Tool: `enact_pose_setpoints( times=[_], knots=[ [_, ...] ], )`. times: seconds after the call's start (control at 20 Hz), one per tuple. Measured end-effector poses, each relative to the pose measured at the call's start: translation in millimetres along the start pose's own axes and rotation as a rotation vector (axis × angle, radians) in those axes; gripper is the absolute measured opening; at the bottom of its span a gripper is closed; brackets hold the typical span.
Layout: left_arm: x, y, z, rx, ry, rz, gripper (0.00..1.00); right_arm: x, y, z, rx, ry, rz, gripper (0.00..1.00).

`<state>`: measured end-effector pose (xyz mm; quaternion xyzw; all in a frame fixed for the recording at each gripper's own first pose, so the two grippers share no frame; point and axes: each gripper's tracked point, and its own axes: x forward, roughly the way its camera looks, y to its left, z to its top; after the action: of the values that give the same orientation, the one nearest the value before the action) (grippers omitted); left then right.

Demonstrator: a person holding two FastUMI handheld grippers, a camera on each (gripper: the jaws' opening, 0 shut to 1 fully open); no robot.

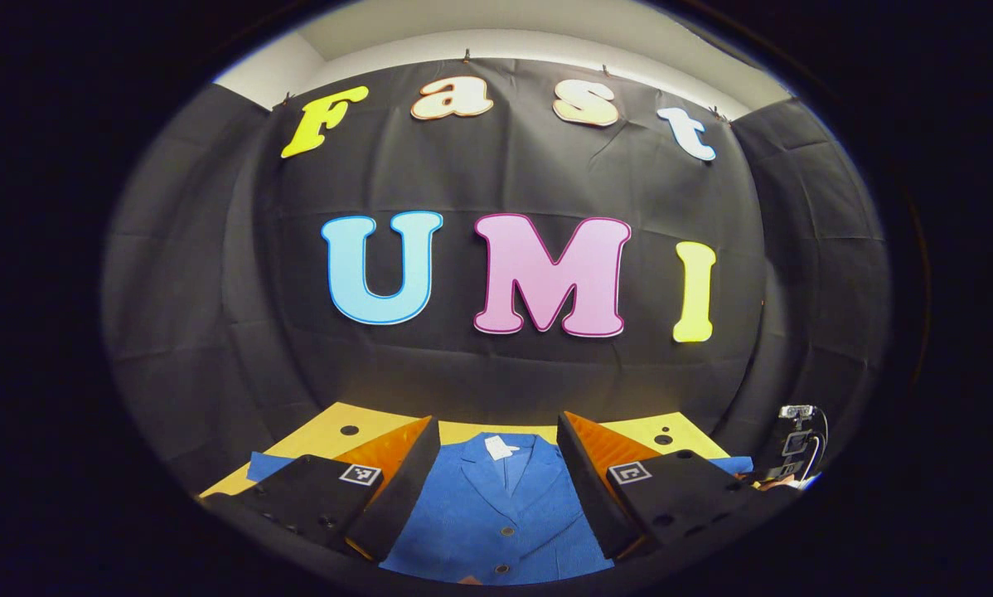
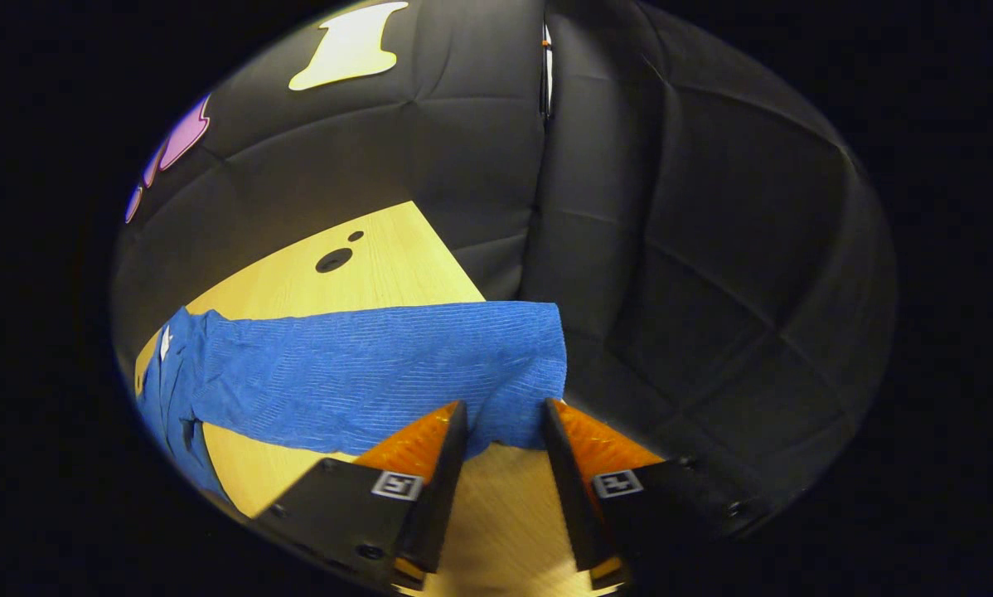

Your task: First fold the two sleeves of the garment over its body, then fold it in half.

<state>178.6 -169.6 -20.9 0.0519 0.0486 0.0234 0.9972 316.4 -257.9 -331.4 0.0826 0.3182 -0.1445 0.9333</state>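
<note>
The table [image 2: 380, 265] carries the whole job: a pale wooden top with dark holes near its far edge, and the blue garment [image 1: 496, 514] laid flat on it, collar toward the booth wall. It is a jacket with lapels and buttons down the front, in a ribbed, textured cloth. I judge it soft and limp but with some body, light to lift, likely to drape and drag instead of holding a crease, and grippy enough not to slide out of a pinch.

The right sleeve [image 2: 380, 373] lies stretched straight out across the table, its cuff end reaching the table's edge near the black wall. I think that cuff is the place to take hold, pinching through both layers near the hem so the sleeve swings over the body in one piece.

My left gripper [image 1: 496, 481] hangs level above the jacket's chest, pointing at the wall, fingers spread wide with the lapels between them and nothing pinched.

My right gripper [image 2: 503, 431] tilts down toward the cuff from the near side, fingers apart, their tips just at the sleeve's near edge, whether touching I cannot tell
</note>
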Motion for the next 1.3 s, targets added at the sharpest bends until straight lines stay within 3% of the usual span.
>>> enact_pose_setpoints(
  times=[0.05,0.1,0.2,0.25,0.6,0.75,1.0,1.3],
  knots=[
    [0.4,-1.7,1.4,-0.001,0.0,-0.004,0.82,2.4,2.9,2.6,0.016,-0.005,0.012,0.15],
    [0.9,-2.7,1.7,0.002,-0.003,-0.005,0.82,3.3,8.6,3.6,0.033,0.006,0.032,0.25],
    [-0.3,-2.3,2.8,0.011,-0.01,-0.008,0.82,3.9,6.4,5.8,0.026,0.002,0.032,0.24],
    [-1.0,-1.1,3.1,0.014,-0.01,-0.009,0.82,1.3,8.6,6.5,0.025,-0.004,0.036,0.03],
    [-15.2,23.9,1.7,-0.025,-0.032,-0.021,0.82,-43.4,44.8,48.4,-0.008,-0.112,0.079,0.03],
    [-24.4,46.5,3.1,-0.064,-0.046,-0.044,0.82,-79.4,67.3,79.7,-0.03,-0.216,0.075,0.02],
    [-40.6,125.3,-4.8,-0.071,-0.053,-0.06,0.82,-163.2,170.3,108.4,-0.033,-0.346,0.146,0.02],
    [-56.2,272.9,-39.7,-0.083,-0.015,0.042,0.82,-243.9,365.7,96.2,-0.157,-0.439,0.3,0.02]
  ],
)
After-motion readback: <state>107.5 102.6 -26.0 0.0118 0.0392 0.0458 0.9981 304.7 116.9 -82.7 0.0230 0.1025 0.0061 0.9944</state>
